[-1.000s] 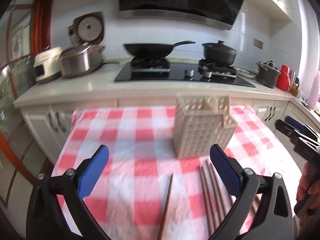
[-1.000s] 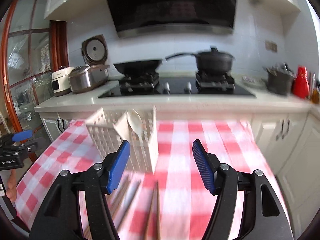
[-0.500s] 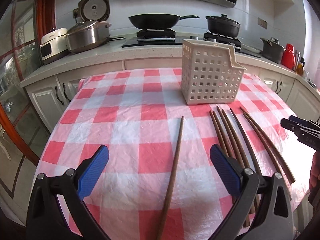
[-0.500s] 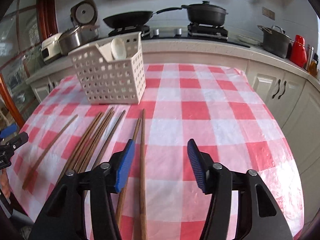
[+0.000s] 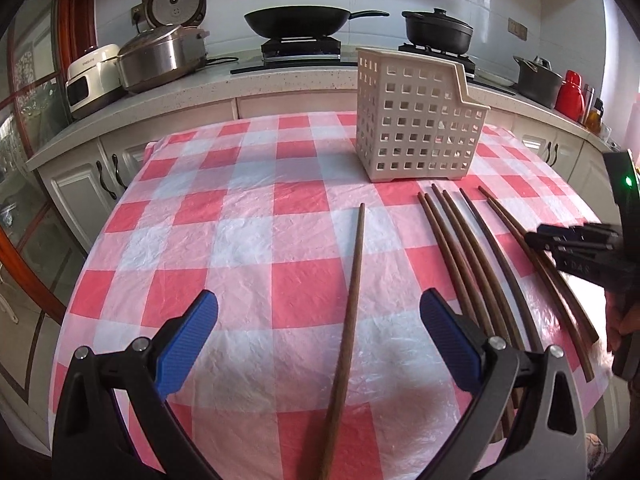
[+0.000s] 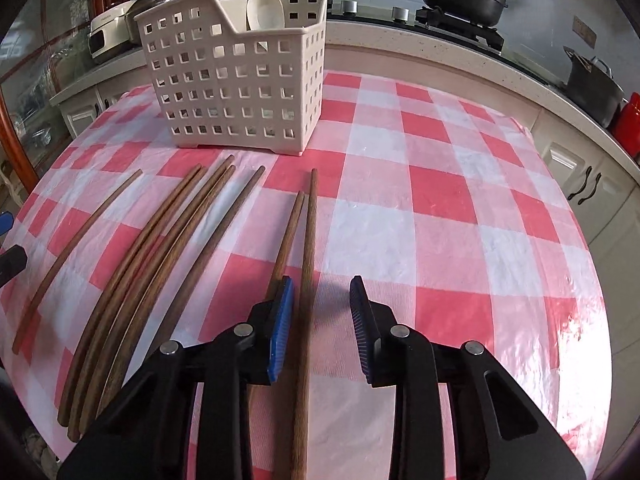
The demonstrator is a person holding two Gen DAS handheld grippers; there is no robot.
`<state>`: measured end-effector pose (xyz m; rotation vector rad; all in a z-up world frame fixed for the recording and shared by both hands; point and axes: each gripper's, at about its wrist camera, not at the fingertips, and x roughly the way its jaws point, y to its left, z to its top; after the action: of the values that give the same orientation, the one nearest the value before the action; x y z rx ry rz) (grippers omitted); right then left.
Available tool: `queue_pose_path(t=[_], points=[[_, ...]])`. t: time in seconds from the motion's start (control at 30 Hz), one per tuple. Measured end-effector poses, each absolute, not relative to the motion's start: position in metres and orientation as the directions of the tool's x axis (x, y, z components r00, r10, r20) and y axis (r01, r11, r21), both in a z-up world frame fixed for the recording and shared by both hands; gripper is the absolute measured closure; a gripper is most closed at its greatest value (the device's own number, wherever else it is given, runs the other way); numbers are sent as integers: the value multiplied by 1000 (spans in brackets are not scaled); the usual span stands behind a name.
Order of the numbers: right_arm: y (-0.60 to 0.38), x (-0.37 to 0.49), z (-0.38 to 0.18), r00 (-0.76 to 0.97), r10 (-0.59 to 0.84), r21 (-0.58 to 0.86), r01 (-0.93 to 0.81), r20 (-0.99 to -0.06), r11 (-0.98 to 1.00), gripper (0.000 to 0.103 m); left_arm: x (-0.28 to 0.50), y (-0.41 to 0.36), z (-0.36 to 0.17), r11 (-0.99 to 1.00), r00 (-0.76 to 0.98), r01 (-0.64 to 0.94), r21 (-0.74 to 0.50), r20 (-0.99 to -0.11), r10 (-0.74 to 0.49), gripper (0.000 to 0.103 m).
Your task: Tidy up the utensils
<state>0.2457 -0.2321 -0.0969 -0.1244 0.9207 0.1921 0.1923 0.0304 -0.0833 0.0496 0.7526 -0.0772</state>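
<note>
Several long brown wooden chopsticks lie on the red-and-white checked tablecloth (image 5: 248, 240). A white perforated utensil basket (image 5: 416, 120) stands behind them; in the right wrist view the basket (image 6: 240, 76) holds a white spoon (image 6: 264, 8). My left gripper (image 5: 318, 332) is open, low over the cloth, with a single chopstick (image 5: 352, 292) between its jaws. My right gripper (image 6: 320, 320) is open, lowered around the rightmost chopstick (image 6: 306, 280), its left pad over the neighbouring stick (image 6: 290, 228). The right gripper also shows in the left wrist view (image 5: 580, 248).
Behind the table runs a kitchen counter (image 5: 200, 80) with a rice cooker (image 5: 160, 52), a wok (image 5: 296, 20), black pots (image 5: 436, 32) and a red flask (image 5: 570, 94). The table's edges fall away at left, right and front. A bundle of chopsticks (image 6: 152, 248) lies left of my right gripper.
Both grippers have dropped towards the table and tilted down. The right gripper narrowed and came down over the rightmost chopsticks. The left gripper moved closer to the single chopstick.
</note>
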Motion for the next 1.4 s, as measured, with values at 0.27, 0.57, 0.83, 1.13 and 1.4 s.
queue_pose_path(t=[0.27,0.57,0.83,1.13,1.4], points=[[-223,278,-96,572,122,-26,-245,-811,969,77,200,33,-91,995,707,89,34,-706,-39,5],[-225,283,-96,564,170,5,-282,-808,959,81,225,25,-95,993,654,118,6,-753,-73,14],[-229,285,-96,551,213,39,-310,-807,950,87,265,12,-103,989,605,146,33,-794,-63,42],[-229,290,-97,546,223,39,-328,-808,944,87,292,-3,-115,982,557,184,35,-827,-75,67],[-226,292,-97,544,222,28,-341,-810,940,95,297,-15,-115,974,546,222,41,-833,-89,97]])
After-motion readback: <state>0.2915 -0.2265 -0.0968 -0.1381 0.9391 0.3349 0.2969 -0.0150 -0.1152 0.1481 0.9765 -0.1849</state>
